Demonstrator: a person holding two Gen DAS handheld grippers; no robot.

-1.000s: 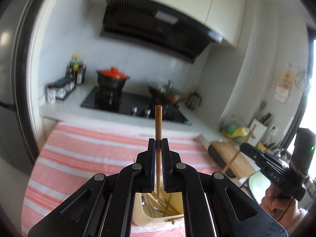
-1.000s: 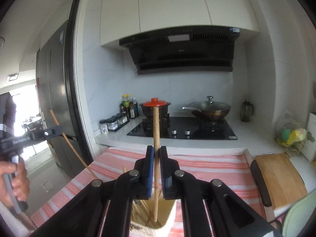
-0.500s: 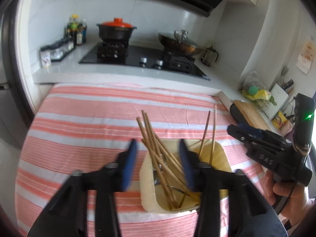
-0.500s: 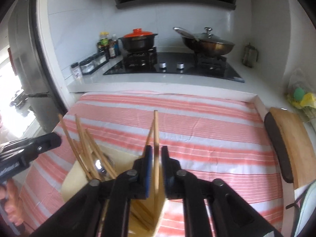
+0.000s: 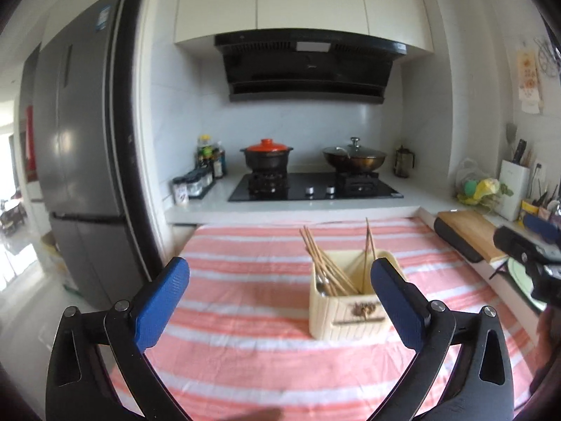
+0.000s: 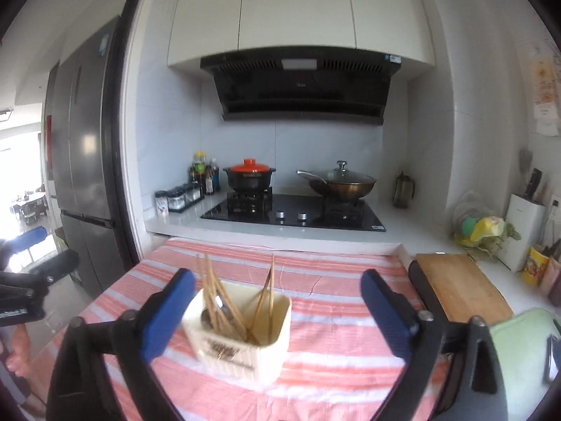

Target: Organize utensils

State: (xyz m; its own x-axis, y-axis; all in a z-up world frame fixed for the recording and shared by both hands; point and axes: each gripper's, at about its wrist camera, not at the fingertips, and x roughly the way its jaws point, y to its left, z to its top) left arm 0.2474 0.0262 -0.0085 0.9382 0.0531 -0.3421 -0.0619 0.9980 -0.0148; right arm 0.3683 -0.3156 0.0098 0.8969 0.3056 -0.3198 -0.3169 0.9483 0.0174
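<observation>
A cream utensil holder (image 5: pixel 349 307) stands on the red-and-white striped cloth (image 5: pixel 245 301); it also shows in the right wrist view (image 6: pixel 242 333). Several wooden chopsticks (image 5: pixel 324 263) and a metal spoon (image 5: pixel 320 284) lean inside it; the chopsticks also show in the right wrist view (image 6: pixel 217 294). My left gripper (image 5: pixel 280 301) is wide open and empty, held back from the holder. My right gripper (image 6: pixel 277 312) is wide open and empty, just in front of the holder.
A hob with a red-lidded pot (image 5: pixel 266 156) and a wok (image 5: pixel 354 158) stands behind the cloth. A wooden cutting board (image 6: pixel 459 291) lies on the right. A fridge (image 5: pixel 80 161) stands on the left. Spice jars (image 5: pixel 193 182) sit by the hob.
Both grippers were shut on a chopstick each above the holder. They let the chopsticks go into the holder, opened wide and drew back.
</observation>
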